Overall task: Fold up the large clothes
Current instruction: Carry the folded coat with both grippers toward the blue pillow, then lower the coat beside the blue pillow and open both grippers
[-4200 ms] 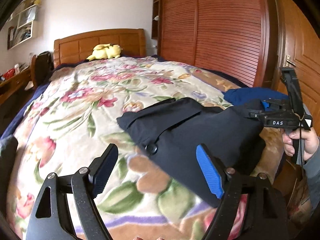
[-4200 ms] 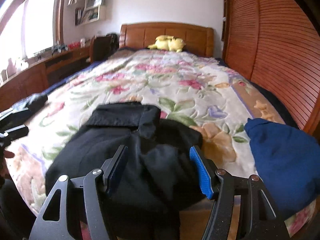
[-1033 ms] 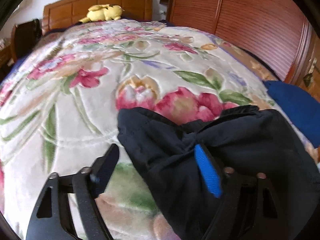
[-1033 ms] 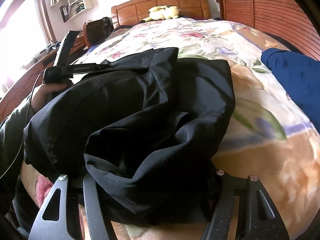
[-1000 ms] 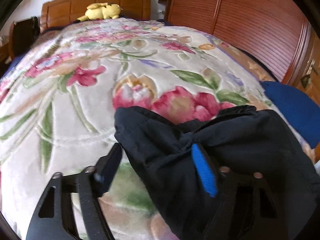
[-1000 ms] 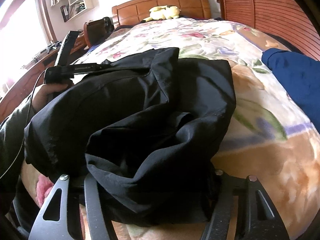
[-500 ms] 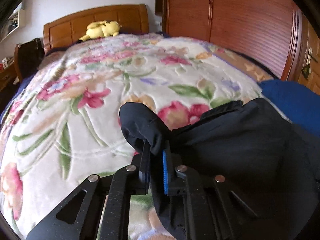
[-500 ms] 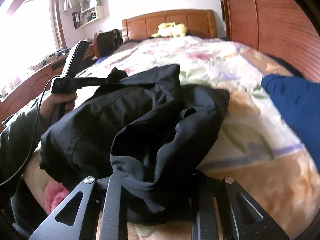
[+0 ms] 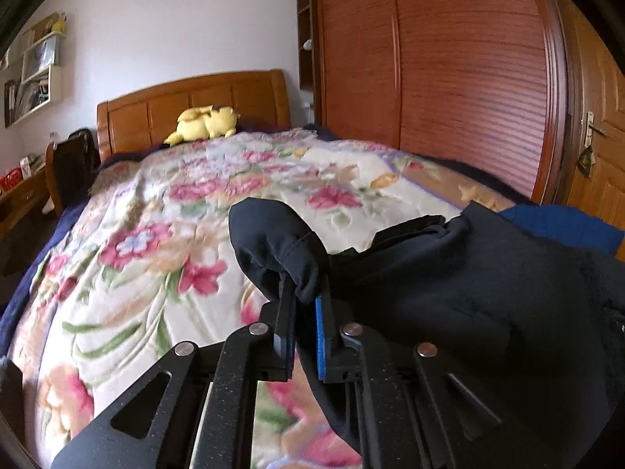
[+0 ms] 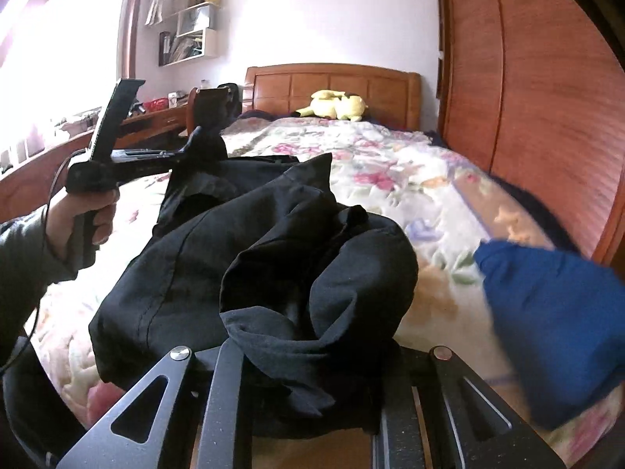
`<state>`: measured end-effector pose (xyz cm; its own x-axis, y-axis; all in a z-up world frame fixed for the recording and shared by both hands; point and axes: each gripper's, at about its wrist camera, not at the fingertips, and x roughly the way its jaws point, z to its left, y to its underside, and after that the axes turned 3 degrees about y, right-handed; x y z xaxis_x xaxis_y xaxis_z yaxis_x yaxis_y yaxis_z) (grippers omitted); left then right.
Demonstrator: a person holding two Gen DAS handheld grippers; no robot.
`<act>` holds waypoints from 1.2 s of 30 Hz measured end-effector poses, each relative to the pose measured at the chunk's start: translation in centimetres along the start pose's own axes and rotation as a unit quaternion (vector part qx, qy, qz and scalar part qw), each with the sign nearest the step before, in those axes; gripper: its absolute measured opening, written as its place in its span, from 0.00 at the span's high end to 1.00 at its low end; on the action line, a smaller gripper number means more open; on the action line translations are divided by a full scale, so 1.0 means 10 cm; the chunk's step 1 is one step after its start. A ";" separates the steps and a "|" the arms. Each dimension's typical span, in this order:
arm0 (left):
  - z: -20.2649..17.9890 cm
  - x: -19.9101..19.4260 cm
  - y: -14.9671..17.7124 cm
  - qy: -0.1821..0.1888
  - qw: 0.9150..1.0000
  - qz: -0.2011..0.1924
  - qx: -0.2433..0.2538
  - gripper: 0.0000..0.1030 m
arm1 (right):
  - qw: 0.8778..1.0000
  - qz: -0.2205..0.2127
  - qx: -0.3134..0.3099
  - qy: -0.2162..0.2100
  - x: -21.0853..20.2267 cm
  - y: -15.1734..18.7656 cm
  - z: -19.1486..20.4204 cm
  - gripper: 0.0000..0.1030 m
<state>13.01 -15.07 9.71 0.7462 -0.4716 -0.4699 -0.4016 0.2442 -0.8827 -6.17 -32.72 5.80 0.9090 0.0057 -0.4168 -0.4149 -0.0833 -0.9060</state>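
Black garment (image 10: pixel 242 258): one large dark piece, bunched at the lower centre of both views on the near end of the flowered bedspread (image 9: pixel 164 211), its bulk resting there while two edges are raised. One fold is pinched between the pads of the left gripper (image 9: pixel 304 305), the jaws nearly closed with cloth pressed between them; in the right wrist view the same tool is seen at middle left, carried by a hand (image 10: pixel 84 215). Another bunch is clamped in the right gripper (image 10: pixel 304 355), whose jaws have just been closing; the pads are hidden under the cloth. The two holds are judged to be taken well apart so that the piece can be lifted and shaken flat before any fold is made. Folding proper is not yet begun. Blue garment (image 10: pixel 554 312): set aside at lower right, just beside the black one. Yellow plush toy (image 9: pixel 205 121): by the headboard, upper centre, well apart.
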 end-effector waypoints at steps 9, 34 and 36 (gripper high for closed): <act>-0.94 0.31 -0.83 0.036 0.998 -0.042 0.027 0.92 | 0.997 -0.016 -0.029 0.063 -0.35 -0.39 -0.81 0.85; -2.72 1.16 -0.89 0.147 0.986 0.040 0.072 0.60 | 0.957 0.032 0.115 0.264 -1.18 0.28 -2.78 0.28; -2.67 0.96 -0.83 0.155 0.984 0.041 0.077 0.60 | 0.950 0.011 0.099 0.295 -1.32 0.16 -2.60 0.25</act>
<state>9.36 -44.22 12.67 0.5068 -0.6758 -0.5352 -0.3494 0.4065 -0.8442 -17.80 -58.84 11.73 0.7402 -0.5587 -0.3741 -0.3799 0.1116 -0.9183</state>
